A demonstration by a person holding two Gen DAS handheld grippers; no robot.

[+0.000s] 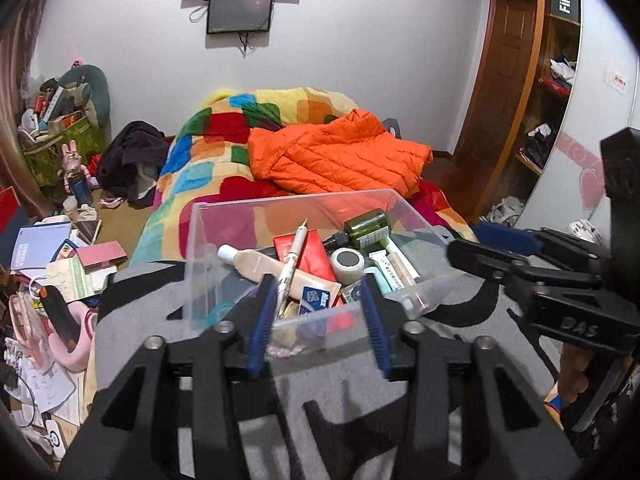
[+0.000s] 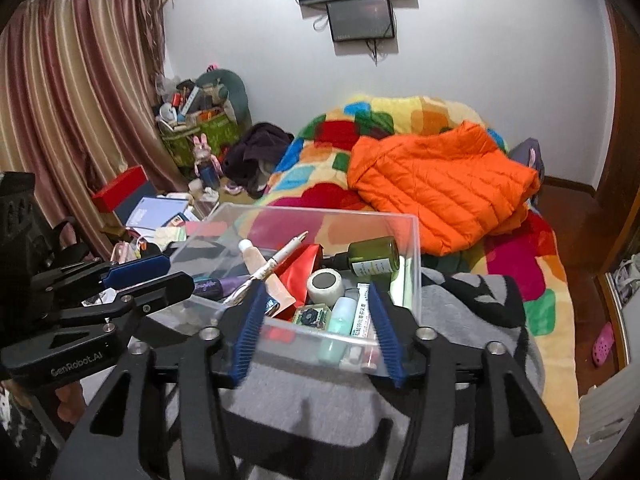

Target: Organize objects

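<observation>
Legibly, "GenRobot.AI" marks the left gripper (image 2: pixel 120 280) beside the clear box (image 2: pixel 412 240).

Clear bin (image 1: pixel 224 240) on grey cloth (image 1: pixel 132 320), bed (image 1: pixel 208 168) beneath.

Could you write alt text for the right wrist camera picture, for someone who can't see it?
A clear plastic box of toiletries, with a white pen and a green bottle, sits on a grey cloth on a bed. The right gripper stands open before it, an orange jacket behind.
</observation>
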